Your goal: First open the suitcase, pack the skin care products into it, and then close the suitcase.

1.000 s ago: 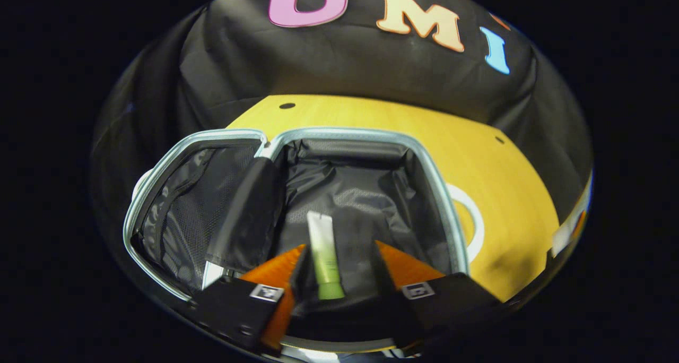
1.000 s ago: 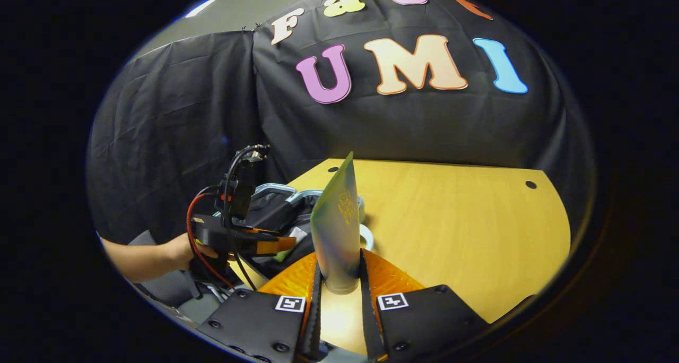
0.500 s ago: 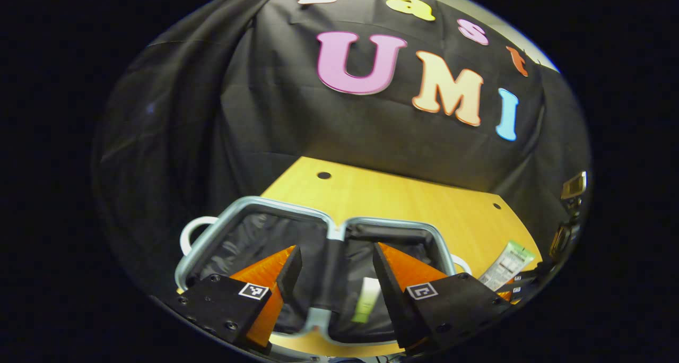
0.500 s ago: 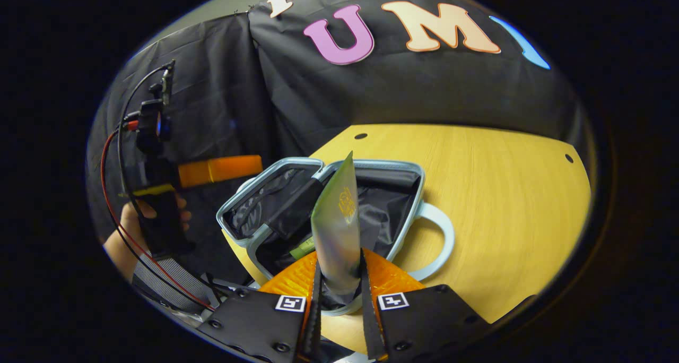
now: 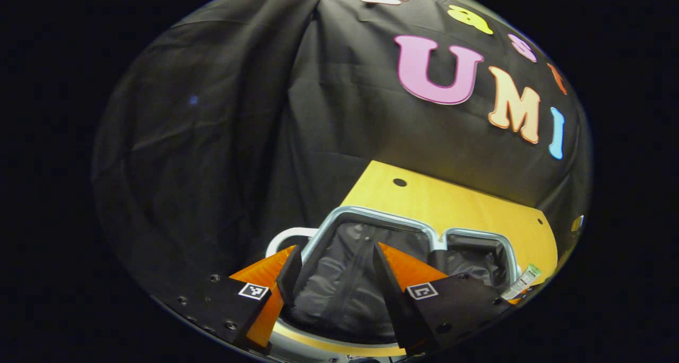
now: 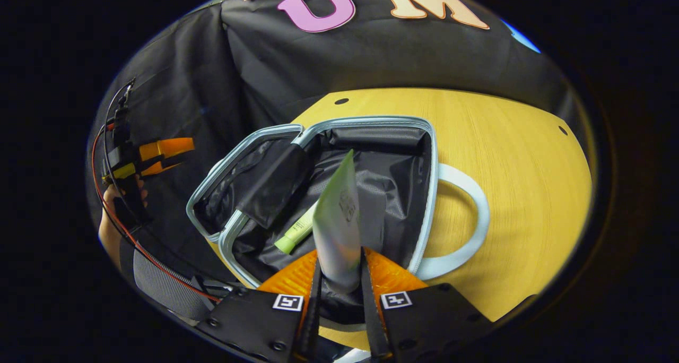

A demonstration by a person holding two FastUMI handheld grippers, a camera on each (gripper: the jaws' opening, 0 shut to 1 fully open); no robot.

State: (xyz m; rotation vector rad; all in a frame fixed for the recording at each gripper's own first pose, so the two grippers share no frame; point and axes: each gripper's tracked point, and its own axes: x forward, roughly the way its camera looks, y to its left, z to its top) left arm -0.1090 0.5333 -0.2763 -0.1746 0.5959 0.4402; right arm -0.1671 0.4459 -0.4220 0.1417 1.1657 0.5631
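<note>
Swung away to the left since a second ago: left gripper [image 5: 332, 270], fingers spread wide with nothing between them, now above the near edge of the open suitcase [image 5: 371, 227] instead of over the small green tube. Carried in over the suitcase [image 6: 432, 156] meanwhile: right gripper [image 6: 339, 278], fingers pressed on both sides of the tall pale-green tube [image 6: 339, 219], cap end down between them, flat tip pointing up over the dark lining. Lying loose on that lining just left of the held tube: the small green tube [image 6: 297, 231]. Seen from the right gripper view, off to the left: the left gripper [image 6: 154, 153] and the hand [image 6: 109, 193] holding it. Seen from the left gripper view, at the right edge: the held tube [image 5: 522, 282]. Print on both tubes too small to read. Suitcase flat on the wooden table [image 6: 520, 156], white handle [image 6: 467, 214] on its right.
</note>
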